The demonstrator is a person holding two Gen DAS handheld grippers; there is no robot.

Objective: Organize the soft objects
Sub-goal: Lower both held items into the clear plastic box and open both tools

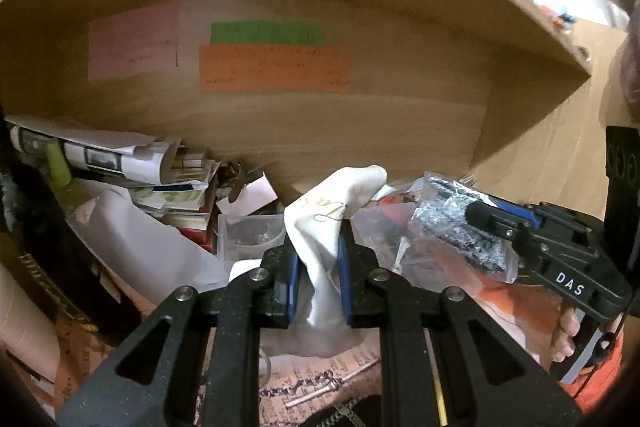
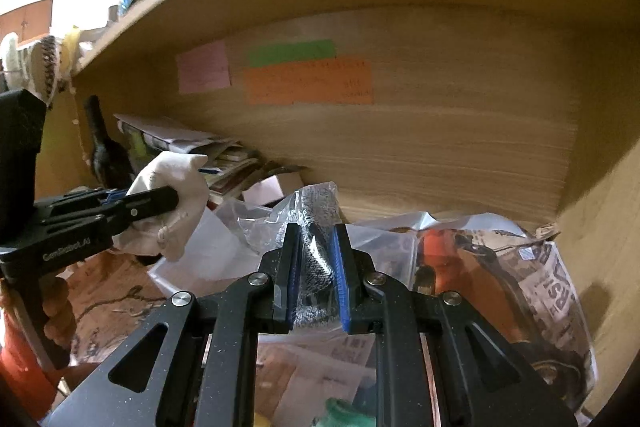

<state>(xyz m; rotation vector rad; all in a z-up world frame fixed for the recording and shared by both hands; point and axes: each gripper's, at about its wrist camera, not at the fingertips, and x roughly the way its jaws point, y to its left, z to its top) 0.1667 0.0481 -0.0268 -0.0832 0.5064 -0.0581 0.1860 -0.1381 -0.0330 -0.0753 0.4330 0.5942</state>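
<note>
My left gripper (image 1: 318,259) is shut on a white sock (image 1: 320,227) with gold lettering and holds it up above the cluttered desk. The sock also shows in the right wrist view (image 2: 172,195), with the left gripper (image 2: 160,201) at the left. My right gripper (image 2: 316,259) is shut on a grey knitted item in a clear plastic bag (image 2: 316,227) and holds it up. That bag shows in the left wrist view (image 1: 452,227), in the right gripper (image 1: 480,215) at the right.
A wooden shelf back (image 1: 320,123) carries pink, green and orange notes (image 1: 274,69). A stack of papers and books (image 1: 160,179) lies at the left. A clear plastic box (image 1: 248,231), a dark bottle (image 2: 102,147), newspaper (image 2: 552,291) and loose plastic bags lie below.
</note>
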